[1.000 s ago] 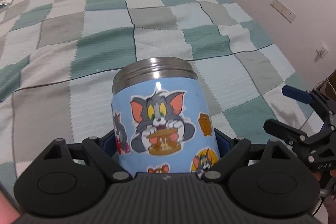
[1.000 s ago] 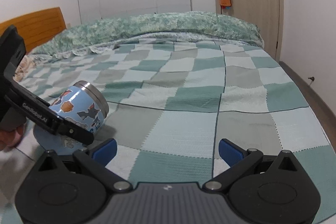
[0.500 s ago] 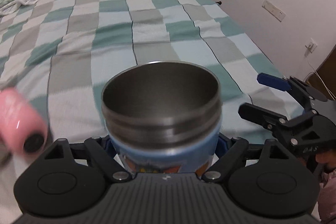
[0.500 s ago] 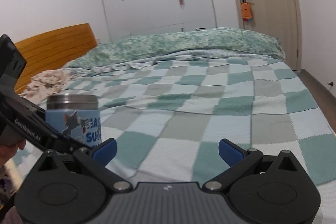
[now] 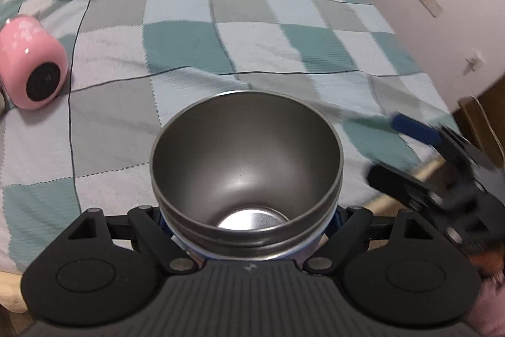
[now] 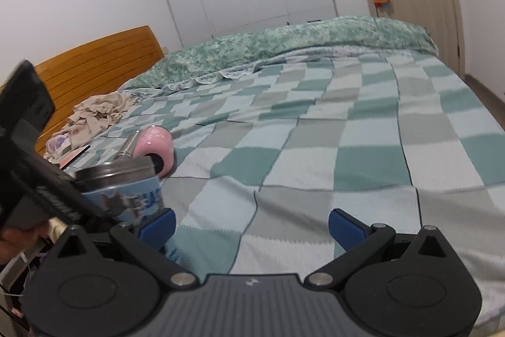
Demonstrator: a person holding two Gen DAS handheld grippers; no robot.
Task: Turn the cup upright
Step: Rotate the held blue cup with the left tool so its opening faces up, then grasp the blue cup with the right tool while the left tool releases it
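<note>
I hold the cup (image 5: pixel 246 179) in my left gripper (image 5: pixel 249 229), low in the middle of the left wrist view. Its mouth faces up and I look straight down into the steel bowl to the shiny bottom. My jaws are clenched on its lower wall, one on each side, so the rim stays clear and the base can meet the bed (image 5: pixel 284 30) flat. From the right wrist view the cup (image 6: pixel 121 188) stands at the lower left, rim level, blue sticker wrap upright; whether its base already rests on the bed I cannot tell. My right gripper (image 6: pixel 251 225) hangs just beside it with jaws released wide, touching nothing. A pink cup (image 5: pixel 31 71) lies on its side at the left edge.
</note>
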